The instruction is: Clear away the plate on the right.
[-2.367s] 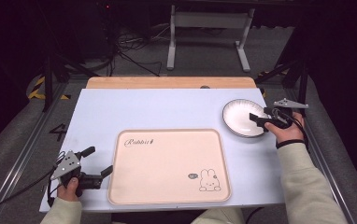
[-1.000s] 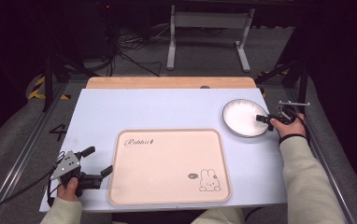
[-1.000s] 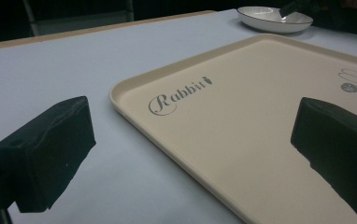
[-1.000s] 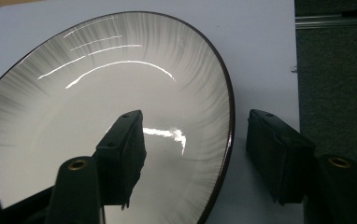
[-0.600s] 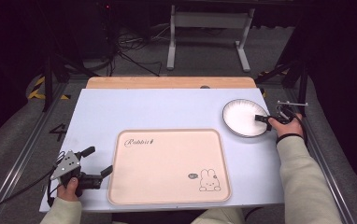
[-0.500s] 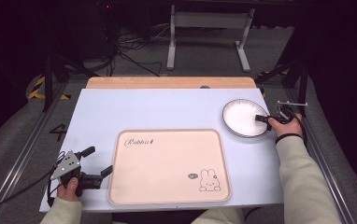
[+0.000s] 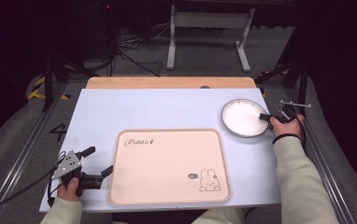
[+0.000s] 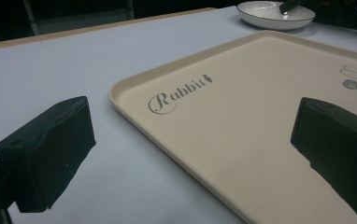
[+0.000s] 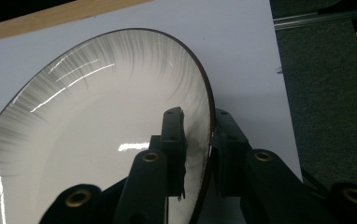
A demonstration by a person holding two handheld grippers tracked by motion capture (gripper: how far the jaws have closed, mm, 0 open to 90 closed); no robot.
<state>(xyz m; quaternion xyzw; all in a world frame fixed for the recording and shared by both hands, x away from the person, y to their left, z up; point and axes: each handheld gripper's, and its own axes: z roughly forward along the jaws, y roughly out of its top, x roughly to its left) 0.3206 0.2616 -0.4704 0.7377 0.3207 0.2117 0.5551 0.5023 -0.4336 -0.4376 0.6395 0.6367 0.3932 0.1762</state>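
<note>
The white plate (image 7: 243, 117) sits on the table (image 7: 167, 112) just beyond the far right corner of the beige tray (image 7: 167, 168), apart from it. The right gripper (image 9: 197, 140) straddles the plate's right rim, one jaw inside the dish and one outside (narrowly parted, pressed to the rim). The left gripper (image 7: 95, 163) rests just off the tray's near left edge, jaws spread wide and holding nothing.
</note>
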